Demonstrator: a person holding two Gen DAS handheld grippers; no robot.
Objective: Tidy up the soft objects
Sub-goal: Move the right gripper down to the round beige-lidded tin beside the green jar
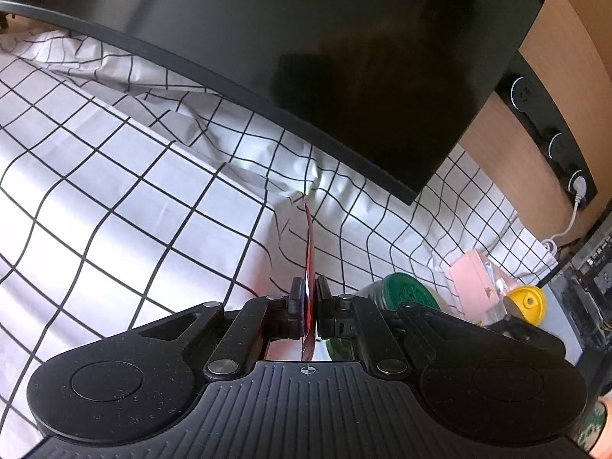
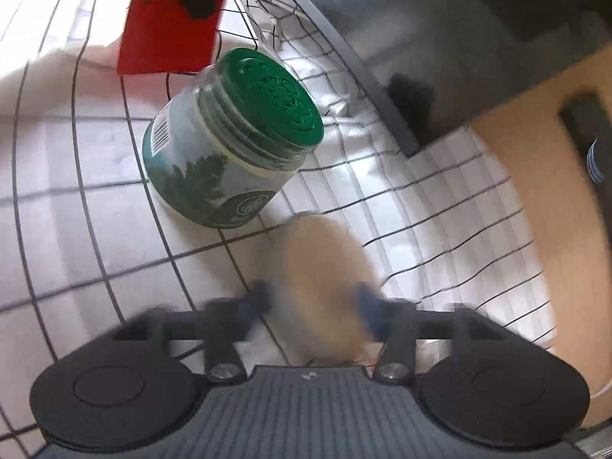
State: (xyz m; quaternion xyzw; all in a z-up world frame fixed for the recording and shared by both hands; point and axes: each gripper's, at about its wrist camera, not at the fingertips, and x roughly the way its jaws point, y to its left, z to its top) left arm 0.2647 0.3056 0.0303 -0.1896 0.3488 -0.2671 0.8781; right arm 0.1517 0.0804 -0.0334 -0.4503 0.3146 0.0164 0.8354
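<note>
Your left hand-held gripper (image 1: pixel 310 308) is clamped on a thin red sheet (image 1: pixel 309 244), edge-on, open checked table (image 1: pixel 114 199) to its left. Your right hand-held gripper (image 2: pixel 313 306), partly open, straddles a blurred tan soft object (image 2: pixel 321 267); grip unclear, green-lidded jar (image 2: pixel 229 137) near ahead.

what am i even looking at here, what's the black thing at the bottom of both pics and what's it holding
It is a handheld gripper, one in each of a person's hands, with a camera looking along its fingers. The left gripper is shut on a thin red packet, seen edge-on. In the other picture, the right gripper has a blurred tan fluffy thing between its fingers; whether they press on it is unclear. Both work over a checked cloth. A green-lidded jar stands there, near a dark monitor.
</note>
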